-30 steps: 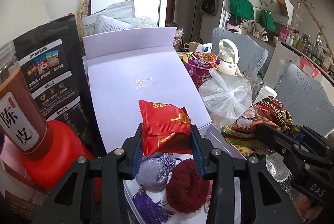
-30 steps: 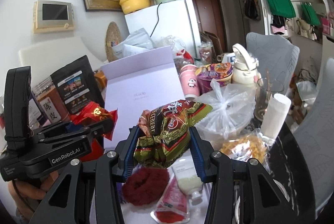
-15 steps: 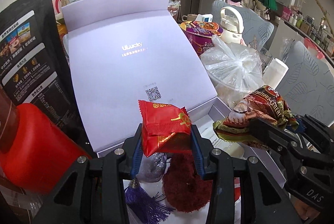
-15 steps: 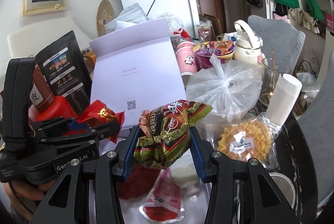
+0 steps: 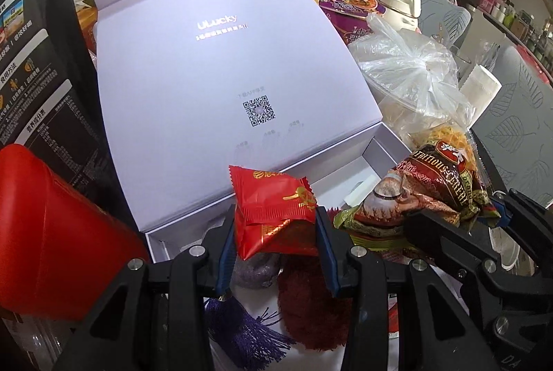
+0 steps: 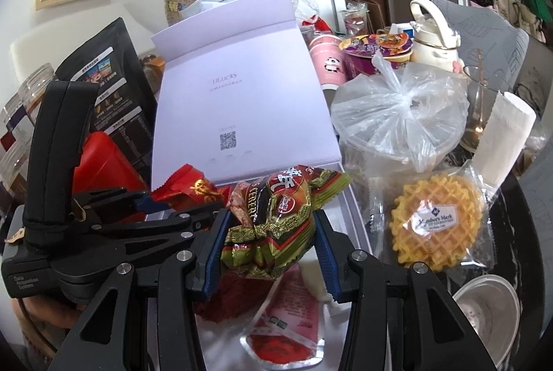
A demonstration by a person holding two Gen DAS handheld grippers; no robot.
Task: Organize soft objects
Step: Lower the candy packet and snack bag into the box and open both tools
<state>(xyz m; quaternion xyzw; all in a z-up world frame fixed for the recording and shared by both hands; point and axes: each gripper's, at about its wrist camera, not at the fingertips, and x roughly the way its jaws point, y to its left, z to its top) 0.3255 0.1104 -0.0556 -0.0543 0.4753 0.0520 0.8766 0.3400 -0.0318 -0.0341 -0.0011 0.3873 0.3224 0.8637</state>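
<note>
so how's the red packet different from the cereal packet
The red packet is plain red with gold print; the cereal packet is dark, patterned in green and gold. The red one sits puffed and smooth in the left gripper; the cereal one is crumpled and bulkier in the right gripper. Both are held above the open box.

The red snack packet [image 5: 273,208] hides most of the purple pouch [image 5: 254,272].

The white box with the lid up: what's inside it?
Inside the white box, seen below the claws, lie a dark red fluffy scrunchie, a purple pouch with a tassel and a red sachet. The held packets and claws cover much of the rest.
</note>
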